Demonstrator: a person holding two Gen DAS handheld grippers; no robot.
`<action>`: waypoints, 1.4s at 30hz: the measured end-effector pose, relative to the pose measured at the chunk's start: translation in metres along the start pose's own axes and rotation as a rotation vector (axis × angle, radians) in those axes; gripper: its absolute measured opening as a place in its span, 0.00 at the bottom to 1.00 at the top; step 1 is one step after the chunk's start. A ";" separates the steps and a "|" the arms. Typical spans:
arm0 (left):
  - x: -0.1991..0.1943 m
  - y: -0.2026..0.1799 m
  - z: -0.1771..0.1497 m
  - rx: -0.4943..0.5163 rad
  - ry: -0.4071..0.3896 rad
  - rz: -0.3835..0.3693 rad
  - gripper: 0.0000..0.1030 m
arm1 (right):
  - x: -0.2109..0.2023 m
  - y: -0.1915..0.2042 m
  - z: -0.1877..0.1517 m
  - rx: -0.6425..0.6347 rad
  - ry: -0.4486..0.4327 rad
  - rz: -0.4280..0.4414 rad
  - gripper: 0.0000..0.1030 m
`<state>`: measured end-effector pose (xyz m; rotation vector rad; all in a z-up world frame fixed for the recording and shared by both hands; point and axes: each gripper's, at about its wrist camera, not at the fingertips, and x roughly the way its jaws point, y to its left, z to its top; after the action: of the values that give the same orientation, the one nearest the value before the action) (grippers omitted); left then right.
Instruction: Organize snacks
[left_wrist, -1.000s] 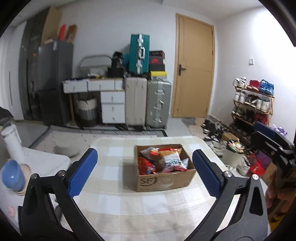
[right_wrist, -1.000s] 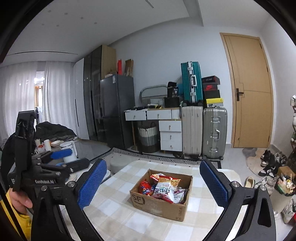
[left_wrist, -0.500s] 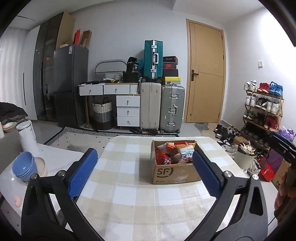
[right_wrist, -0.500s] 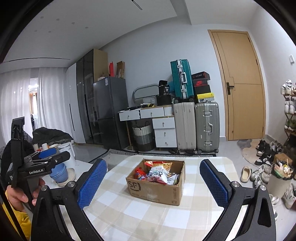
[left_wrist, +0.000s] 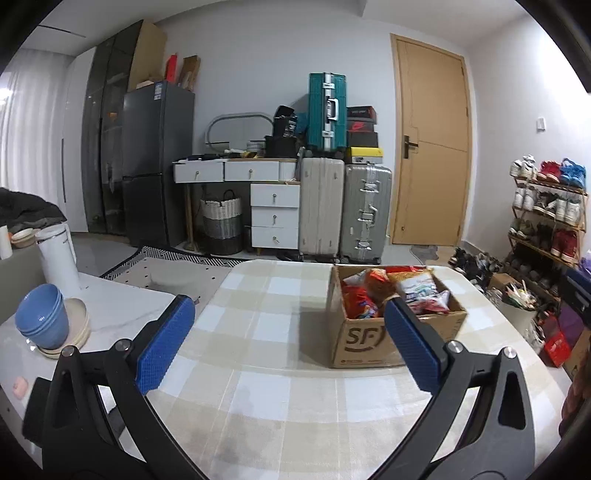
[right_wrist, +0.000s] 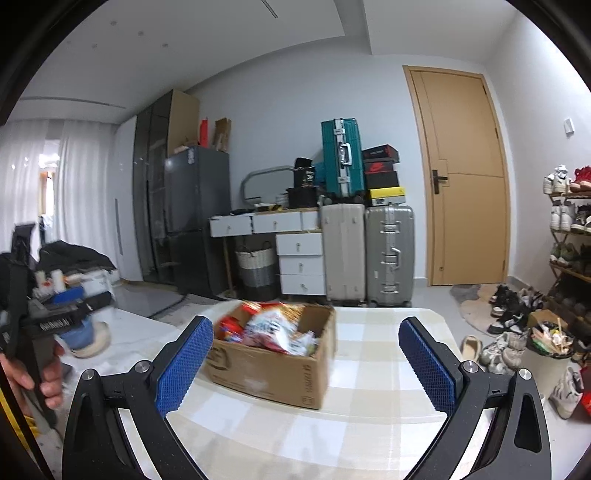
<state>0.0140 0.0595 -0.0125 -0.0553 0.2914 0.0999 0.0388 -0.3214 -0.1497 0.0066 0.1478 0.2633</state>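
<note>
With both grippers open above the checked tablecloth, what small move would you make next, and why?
Probably ease the right gripper forward and down toward the brown cardboard box of snack packets. Both it and the left gripper are open and empty, hanging short of the box, and every packet seems to lie inside it. The box sits nearly between the right fingers, so that approach looks the shorter one.

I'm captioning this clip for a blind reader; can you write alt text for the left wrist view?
An open left gripper with blue pads hovers over a checked table, empty. Ahead to its right stands an open cardboard box full of snack bags, with suitcases and a door behind.
</note>
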 end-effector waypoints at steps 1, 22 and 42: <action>0.008 -0.001 -0.007 0.005 -0.026 0.018 0.99 | 0.008 -0.002 -0.008 -0.006 0.006 -0.016 0.99; 0.158 -0.024 -0.098 0.045 -0.033 -0.049 0.99 | 0.070 -0.011 -0.070 -0.045 -0.037 -0.066 0.99; 0.190 -0.020 -0.119 0.052 0.000 -0.045 0.99 | 0.066 -0.023 -0.071 0.015 -0.048 -0.073 0.99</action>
<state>0.1634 0.0487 -0.1810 -0.0105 0.2924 0.0476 0.0969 -0.3271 -0.2301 0.0225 0.1023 0.1893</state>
